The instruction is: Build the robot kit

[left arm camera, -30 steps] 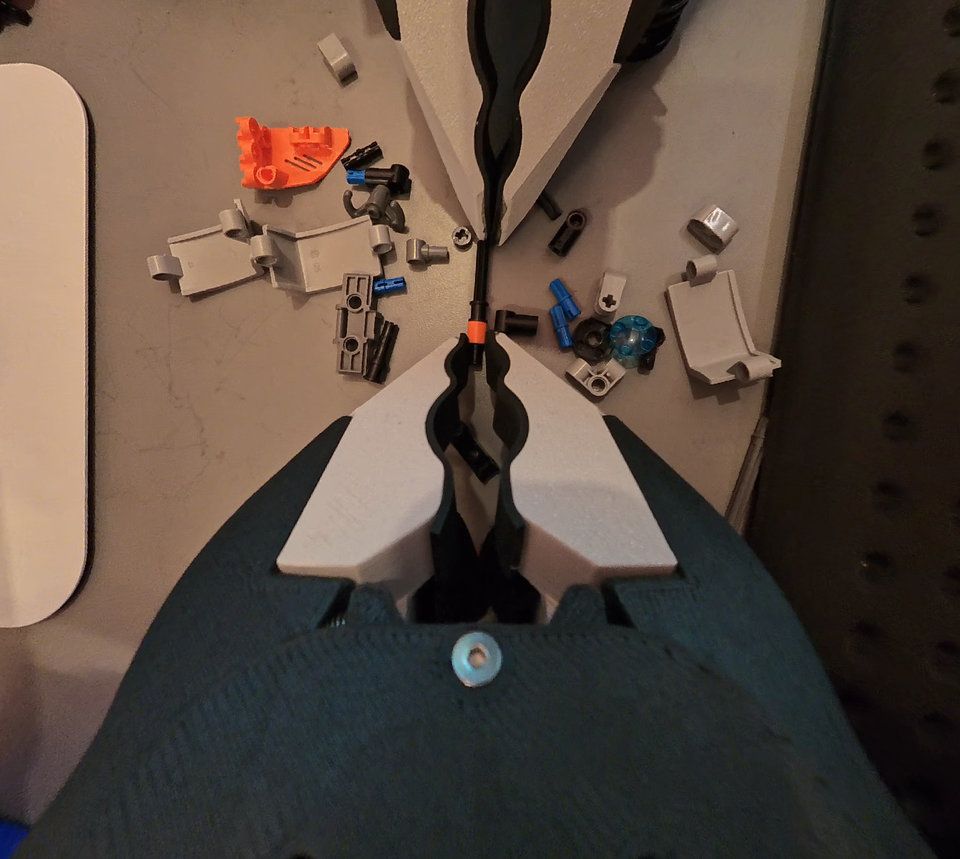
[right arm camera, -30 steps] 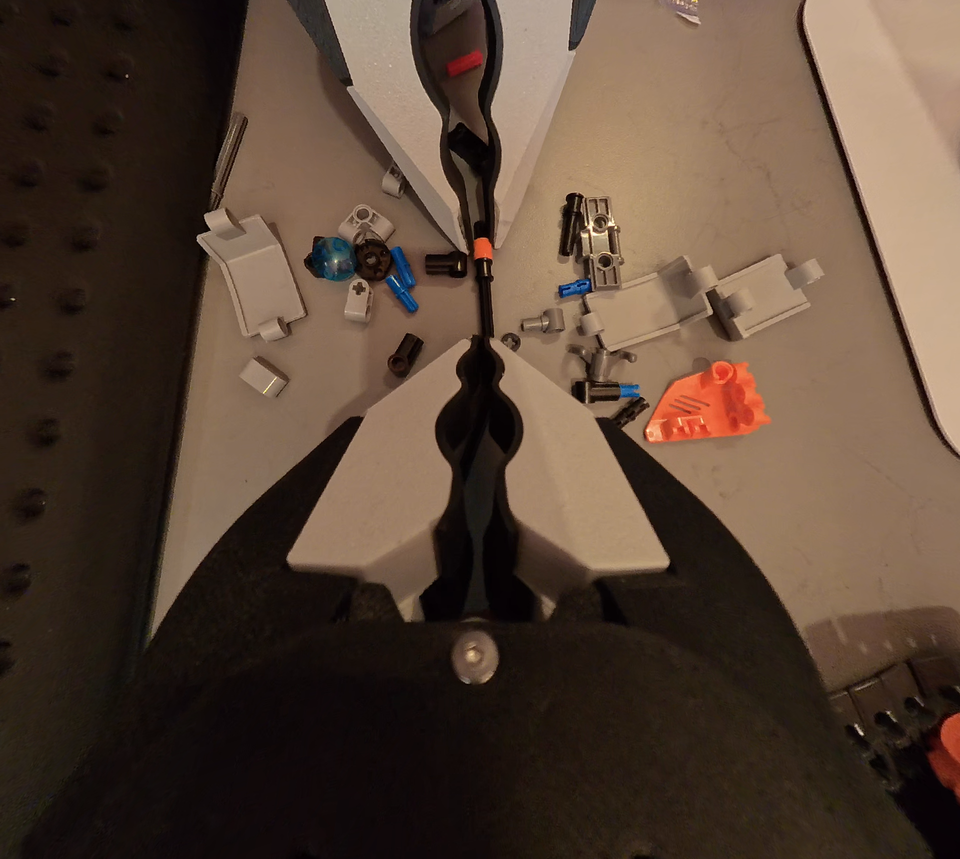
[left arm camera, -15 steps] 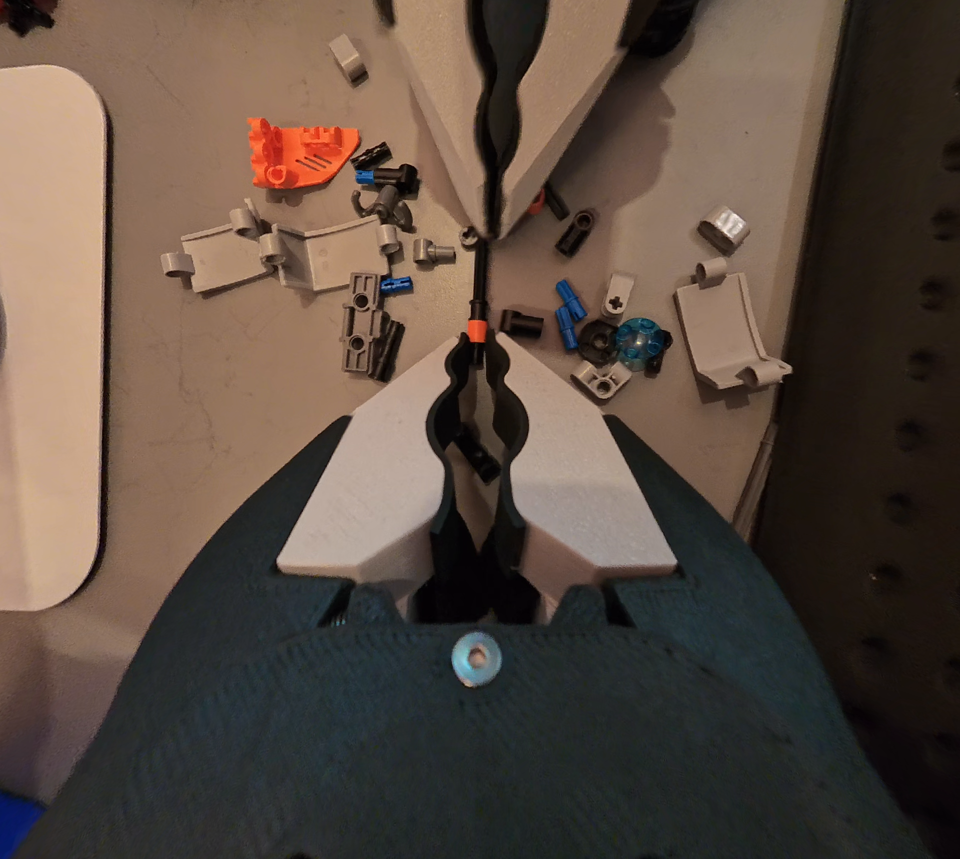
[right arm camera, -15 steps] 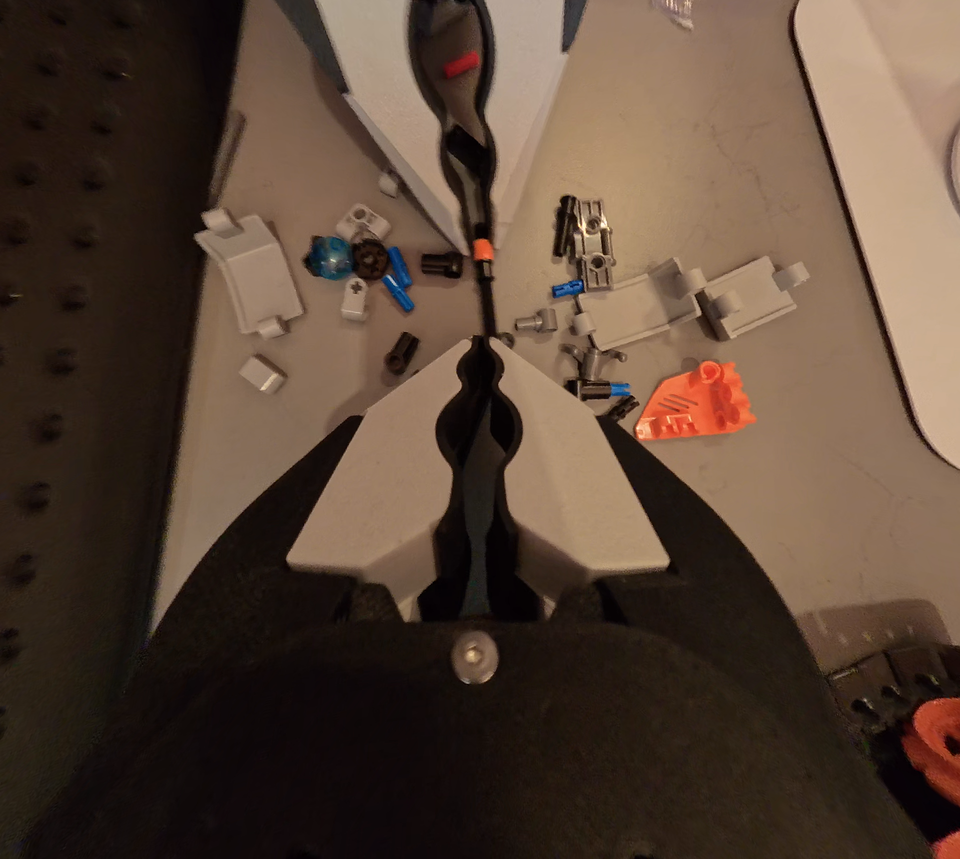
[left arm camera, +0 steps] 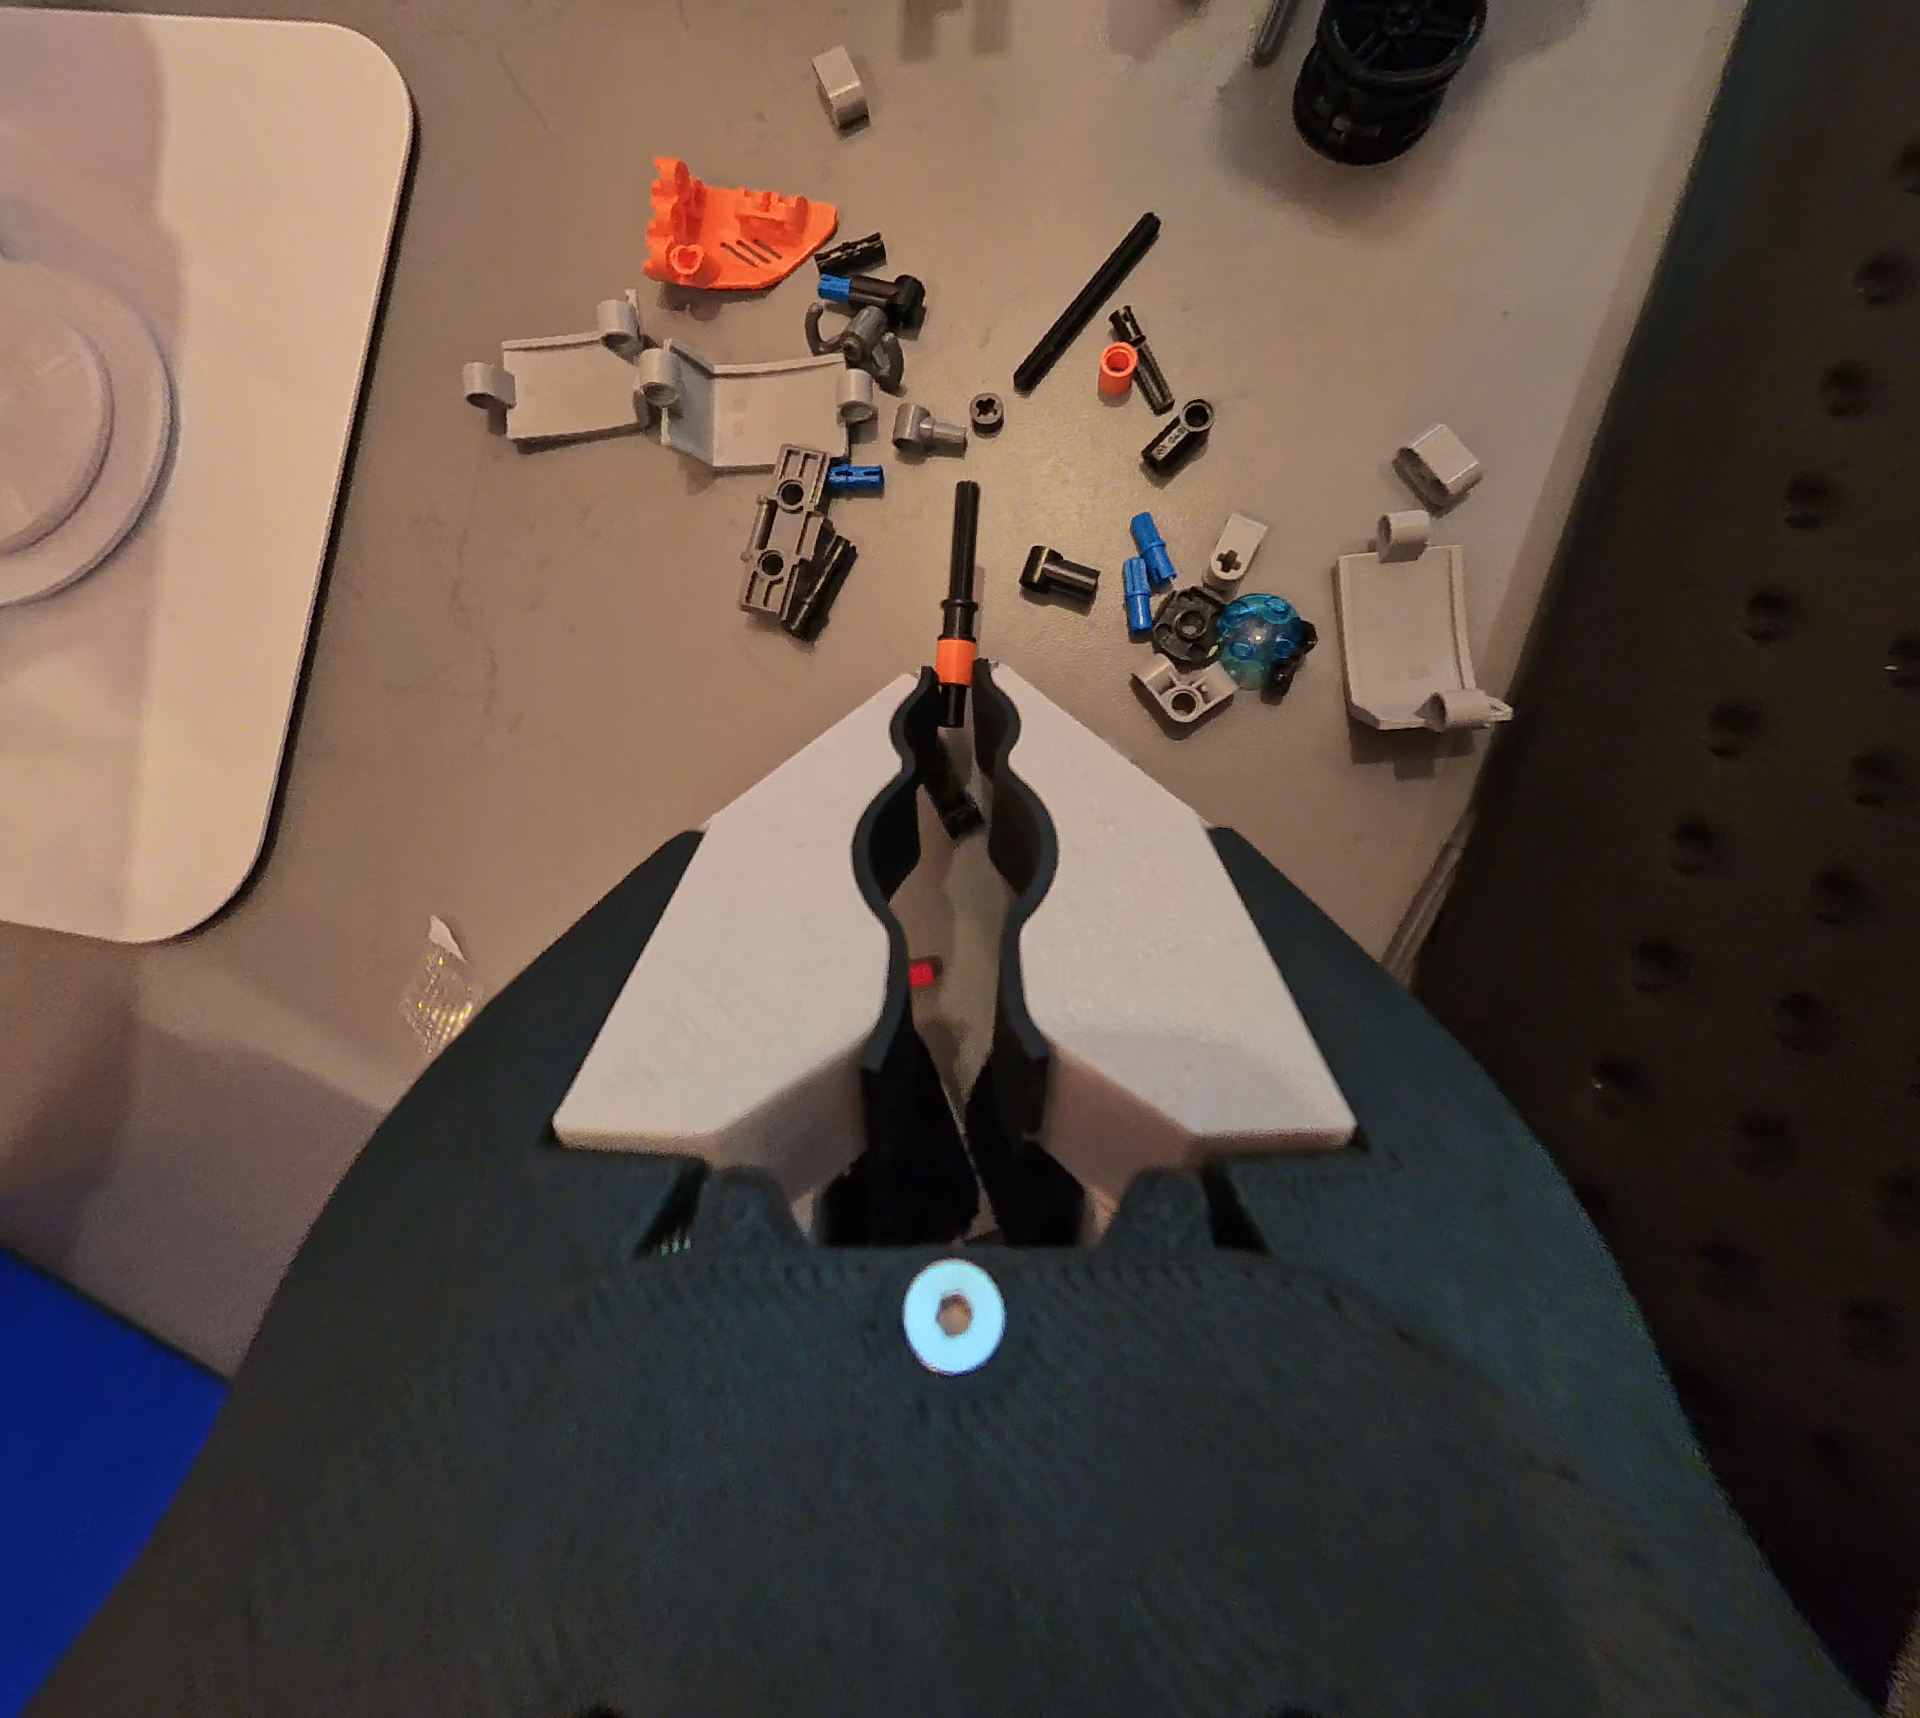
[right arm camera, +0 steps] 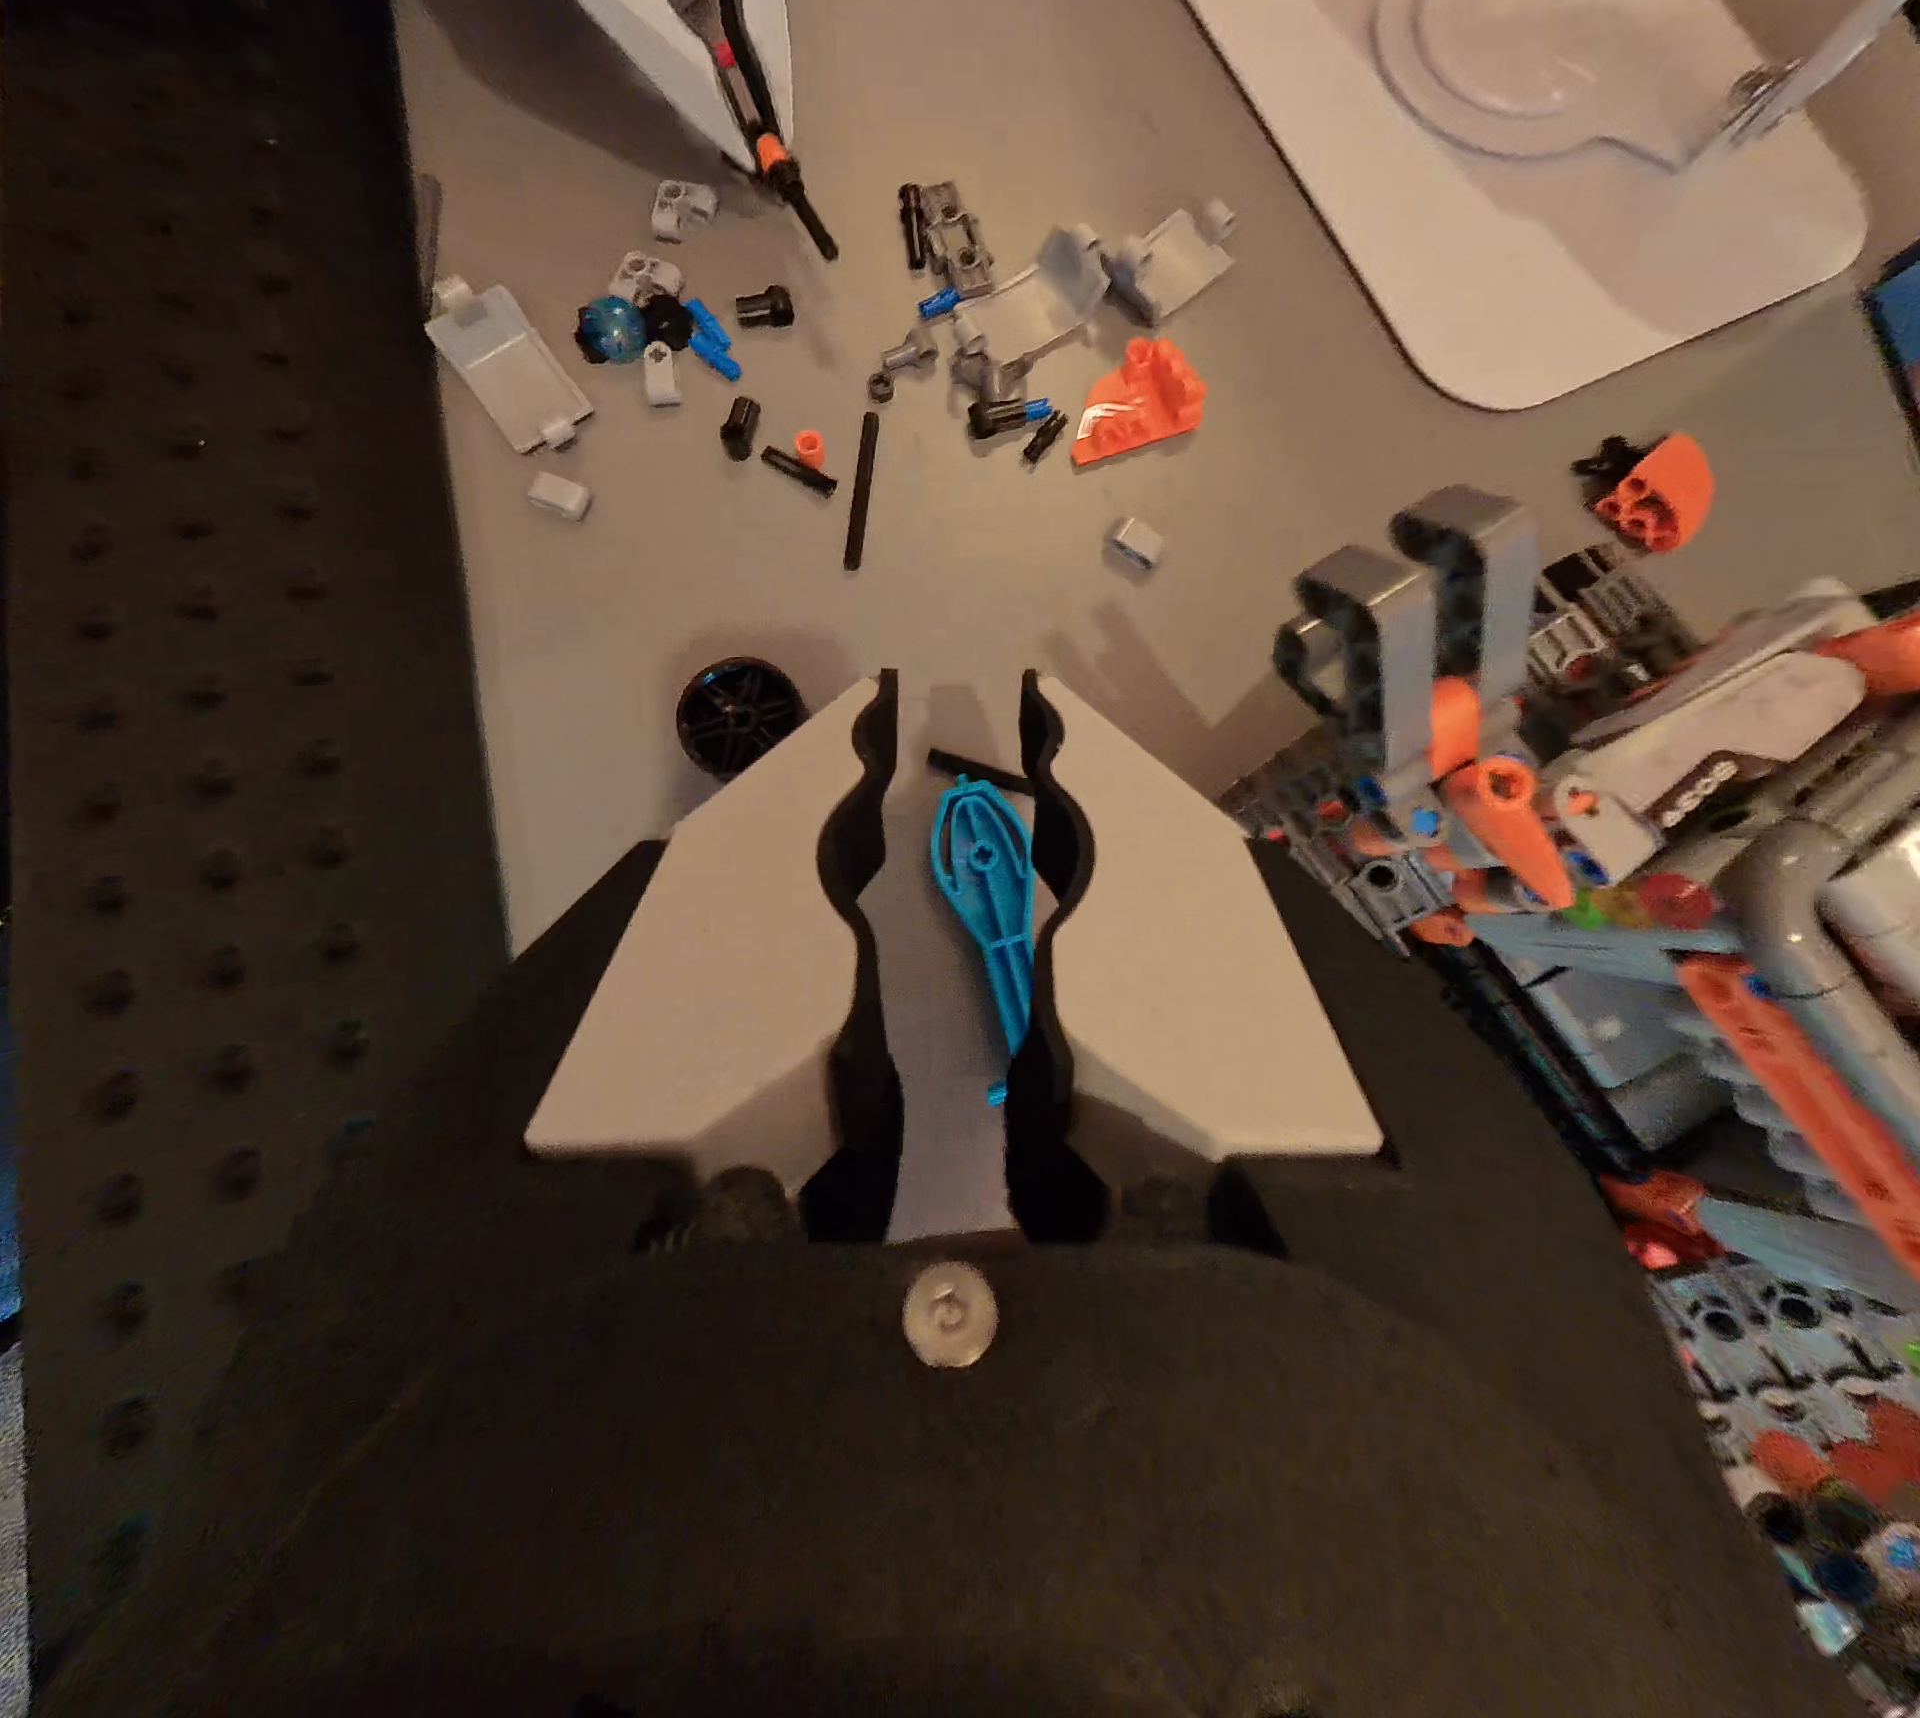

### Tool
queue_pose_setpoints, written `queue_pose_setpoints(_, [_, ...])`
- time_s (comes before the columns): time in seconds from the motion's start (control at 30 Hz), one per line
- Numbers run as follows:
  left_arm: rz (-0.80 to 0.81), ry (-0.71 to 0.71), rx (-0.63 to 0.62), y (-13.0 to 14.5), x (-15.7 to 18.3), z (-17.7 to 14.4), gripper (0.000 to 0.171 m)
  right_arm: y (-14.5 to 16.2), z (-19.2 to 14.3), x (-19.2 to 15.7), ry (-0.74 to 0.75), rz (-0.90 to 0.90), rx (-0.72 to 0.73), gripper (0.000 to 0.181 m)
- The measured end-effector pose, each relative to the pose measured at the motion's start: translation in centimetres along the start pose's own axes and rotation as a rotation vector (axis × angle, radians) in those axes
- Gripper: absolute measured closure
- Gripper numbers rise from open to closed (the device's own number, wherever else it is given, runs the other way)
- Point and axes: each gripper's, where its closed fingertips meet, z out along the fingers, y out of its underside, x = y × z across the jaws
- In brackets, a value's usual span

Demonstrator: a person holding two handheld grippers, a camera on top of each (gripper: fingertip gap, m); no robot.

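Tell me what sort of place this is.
Probably a hobby or test bench for building-brick models: loose small parts strewn on a grey tabletop, a half-built grey and orange model at one side, and a spare black wheel.

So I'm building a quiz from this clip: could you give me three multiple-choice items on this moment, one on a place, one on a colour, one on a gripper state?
1. Where does the blue paddle-shaped piece lie?
A. On the white tray
B. On the table between the right gripper's open fingers
C. Among the grey panels

2. What colour is the collar on the black axle?
A. Orange
B. Blue
C. Grey

3. How is the left gripper?
A. Wide open
B. Shut on the black axle
C. Out of view

Answers: 1 B, the right wrist view shows it in the gap of the right gripper; 2 A, an orange ring sits at the fingertips; 3 B, the fingers pinch the axle's near end.
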Motion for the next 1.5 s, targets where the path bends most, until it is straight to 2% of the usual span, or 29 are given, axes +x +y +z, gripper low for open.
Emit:
queue_pose_setpoints(0.13, [-0.015,-0.022,-0.013,0.5,0.0,-0.8,0.168,1.6,-0.2,-0.4,0.025,0.003,-0.060,0.158])
queue_pose_setpoints(0.3, [-0.050,-0.056,0.006,0.8,0.2,-2.8,0.168,3.8,-3.5,0.0,0.053,0.075,-0.023,0.156])
queue_pose_setpoints(0.43, [-0.074,-0.061,0.032,0.3,1.0,-4.2,0.168,5.6,-5.5,-1.0,0.047,0.090,-0.030,0.150])
queue_pose_setpoints(0.57, [-0.065,-0.052,0.017,-0.2,2.2,-4.9,0.168,4.1,-5.0,-3.3,0.001,0.058,0.031,0.152])
queue_pose_setpoints(0.7, [-0.055,-0.032,-0.045,0.6,3.5,-5.2,0.168,0.3,-1.2,-7.4,-0.084,-0.051,0.086,0.155])
queue_pose_setpoints(0.8, [-0.070,-0.035,-0.049,1.0,3.7,-5.5,0.168,-1.2,0.8,-9.2,-0.117,-0.083,0.099,0.158])
queue_pose_setpoints(1.0, [-0.086,-0.047,-0.050,1.4,4.5,-5.6,0.168,-1.9,3.5,-9.0,-0.023,-0.169,0.054,0.156])
queue_pose_setpoints(1.2, [-0.113,-0.061,-0.018,1.2,5.0,-4.9,0.168,-4.2,5.3,-6.8,0.052,-0.152,0.078,0.153])
queue_pose_setpoints(1.37, [-0.112,-0.065,0.028,0.4,5.7,-4.6,0.168,-3.8,4.4,-6.8,0.086,-0.196,0.049,0.153])
queue_pose_setpoints(1.5, [-0.112,-0.055,0.066,-0.6,6.4,-4.3,0.168,-1.4,0.7,-5.7,0.142,-0.125,0.059,0.153])
